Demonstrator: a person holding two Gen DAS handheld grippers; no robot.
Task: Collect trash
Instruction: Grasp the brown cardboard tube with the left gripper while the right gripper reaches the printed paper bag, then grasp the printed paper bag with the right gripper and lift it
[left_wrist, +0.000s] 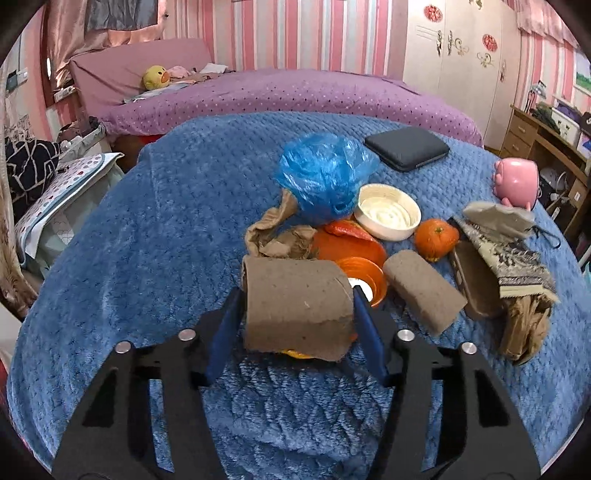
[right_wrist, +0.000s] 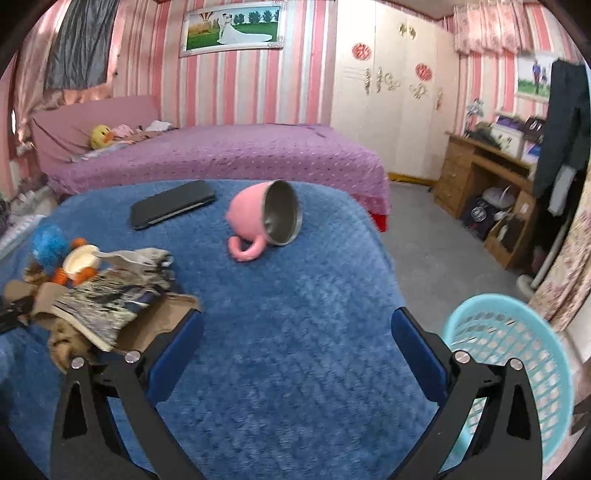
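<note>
Left tongs (left_wrist: 297, 295) grip a cardboard tube (left_wrist: 295, 306) crosswise, its long axis running away from them; right tongs (right_wrist: 295, 328) open, empty, nearer the basket (right_wrist: 517, 369) off the tabletop's (right_wrist: 295, 387) right edge.

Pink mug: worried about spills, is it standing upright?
No, the pink mug lies on its side on the blue blanket.

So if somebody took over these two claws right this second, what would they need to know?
Left claw: closed around a brown cardboard tube, lifted slightly off the blue blanket.
Right claw: open, holding nothing, above bare blanket.
Still in the pile: second tube, blue plastic bag, crumpled brown paper, orange peel, torn packaging.
The turquoise basket sits beside the right claw; I see no trash in the part that shows.
Next, probably: carry the tube to the basket, then clear the rest.
</note>
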